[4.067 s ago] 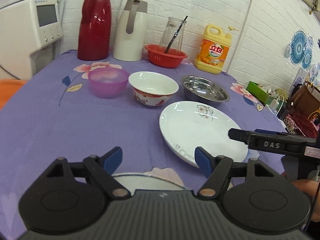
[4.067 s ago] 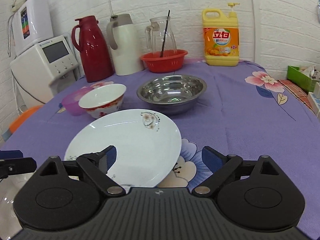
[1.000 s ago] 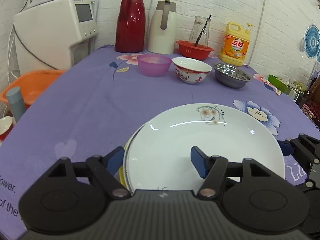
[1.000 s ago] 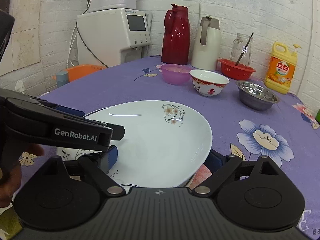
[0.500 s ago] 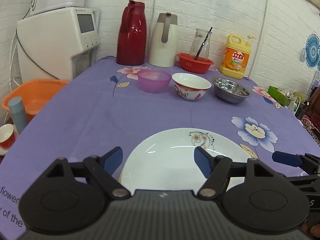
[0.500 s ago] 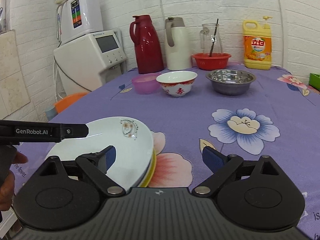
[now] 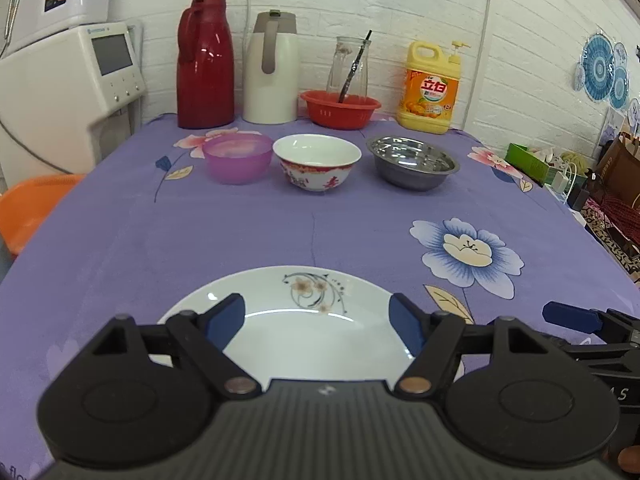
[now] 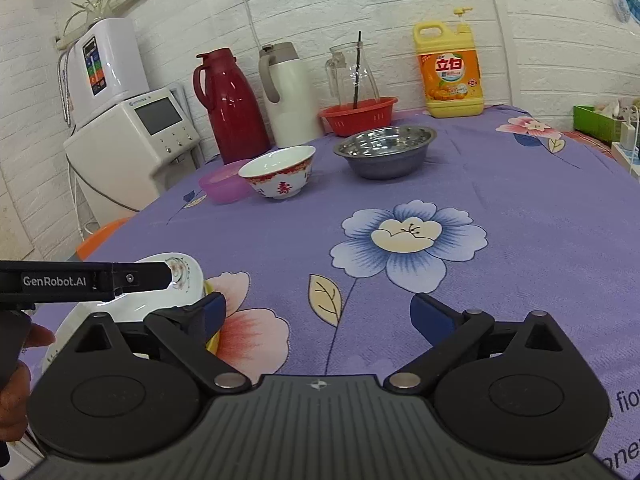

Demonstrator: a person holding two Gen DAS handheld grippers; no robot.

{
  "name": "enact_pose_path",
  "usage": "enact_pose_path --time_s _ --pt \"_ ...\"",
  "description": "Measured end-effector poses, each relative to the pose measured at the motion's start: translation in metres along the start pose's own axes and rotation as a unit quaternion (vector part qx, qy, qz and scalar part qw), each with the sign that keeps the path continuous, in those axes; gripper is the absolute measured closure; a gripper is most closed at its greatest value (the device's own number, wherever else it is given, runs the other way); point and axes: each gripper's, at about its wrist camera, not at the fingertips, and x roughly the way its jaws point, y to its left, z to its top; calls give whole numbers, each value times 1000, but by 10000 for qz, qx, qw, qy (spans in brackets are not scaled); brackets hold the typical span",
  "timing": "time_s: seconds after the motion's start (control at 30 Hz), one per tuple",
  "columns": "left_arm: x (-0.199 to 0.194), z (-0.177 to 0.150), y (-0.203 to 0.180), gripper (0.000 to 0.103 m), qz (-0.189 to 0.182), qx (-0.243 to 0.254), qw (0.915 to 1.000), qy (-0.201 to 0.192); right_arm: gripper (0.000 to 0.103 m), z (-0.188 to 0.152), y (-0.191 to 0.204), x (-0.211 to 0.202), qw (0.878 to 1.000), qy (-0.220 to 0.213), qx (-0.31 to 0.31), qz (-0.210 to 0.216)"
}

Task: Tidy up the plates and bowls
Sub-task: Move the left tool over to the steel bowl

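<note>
A white floral plate (image 7: 304, 320) lies at the near table edge on top of other plates; a yellow rim (image 8: 212, 340) shows under it in the right wrist view (image 8: 184, 280). My left gripper (image 7: 318, 322) is open and empty just above the plate. My right gripper (image 8: 318, 314) is open and empty over the tablecloth, right of the stack. Farther back stand a purple bowl (image 7: 238, 157), a white-and-red bowl (image 7: 317, 166) and a steel bowl (image 7: 412, 162) in a row.
Against the wall stand a red thermos (image 7: 205, 62), a white thermos (image 7: 272, 68), a red basket (image 7: 340, 108) with a glass jug, and a yellow detergent bottle (image 7: 432, 88). A white appliance (image 7: 68, 92) and an orange basin (image 7: 32, 208) are left of the table.
The plate was carried from beside the bowls and set on the stack at the near edge. Both grippers have since drawn back and lifted; the right one has swung right, off the plate.
</note>
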Motion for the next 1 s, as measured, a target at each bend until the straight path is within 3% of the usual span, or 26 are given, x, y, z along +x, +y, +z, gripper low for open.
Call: enact_pose_path --time_s 0.5,0.8,1.0 --pt "24 12 -24 31 -162 187 9995 202 0 11 -30 9 9999 89 121 -16" --pt "30 56 -30 31 -351 282 9989 -137 0 99 -33 17 9941 -830 -684 -156" --pt "49 65 -33 31 -364 321 9988 10 0 175 -47 71 9887 -1065 -969 -417"
